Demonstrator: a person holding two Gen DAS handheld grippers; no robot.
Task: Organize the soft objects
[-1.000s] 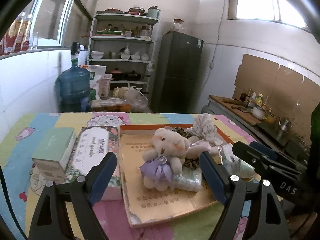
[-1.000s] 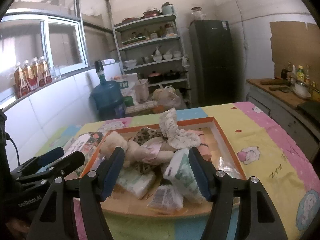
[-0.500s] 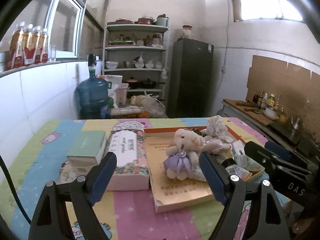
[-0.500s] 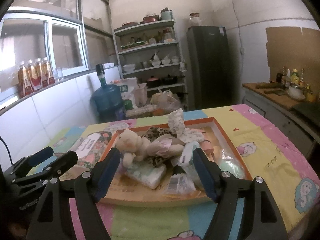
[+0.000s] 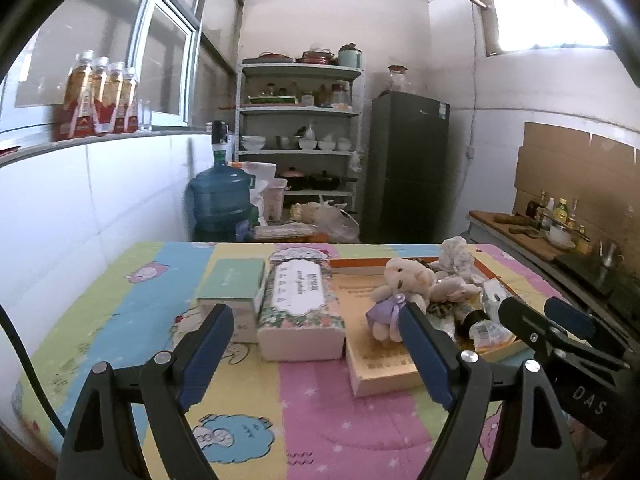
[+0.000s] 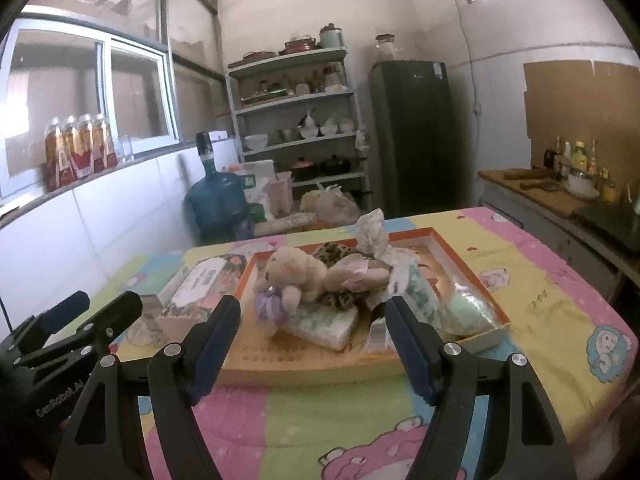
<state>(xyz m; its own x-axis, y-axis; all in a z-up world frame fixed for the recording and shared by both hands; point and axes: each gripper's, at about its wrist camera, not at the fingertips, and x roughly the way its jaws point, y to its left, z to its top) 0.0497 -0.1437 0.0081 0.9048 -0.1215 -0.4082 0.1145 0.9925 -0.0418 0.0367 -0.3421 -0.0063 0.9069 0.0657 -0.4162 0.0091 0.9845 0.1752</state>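
**A:** In the left wrist view, what is the left hand-held gripper [image 5: 316,350] doing?

**B:** It hangs low in the frame with its jaws spread wide and nothing between them, above the bare worktop [image 5: 132,292]. My guess is it sits back so the whole pile can be seen. The teddy bear [image 5: 394,294] lies right of centre in the orange-rimmed tray [image 5: 360,265], on top of other soft things. Left of the tray stand a floral tissue box [image 5: 300,304] and a green box [image 5: 234,286], touching or nearly so.

**A:** And the right wrist view?

**B:** The right hand-held gripper [image 6: 314,342] is also spread and empty, lined up with the tray [image 6: 466,264] at mid-frame. The bear [image 6: 290,278] rests on a tissue pack [image 6: 326,318], with a patterned cloth [image 6: 374,232] sticking up behind and a green pouch [image 6: 464,310] at the tray's right side.

**A:** Anything in the way?

**B:** The soft things overlap, so lifting one may drag another. The left hand-held gripper [image 6: 94,312] sits close at the lower left.
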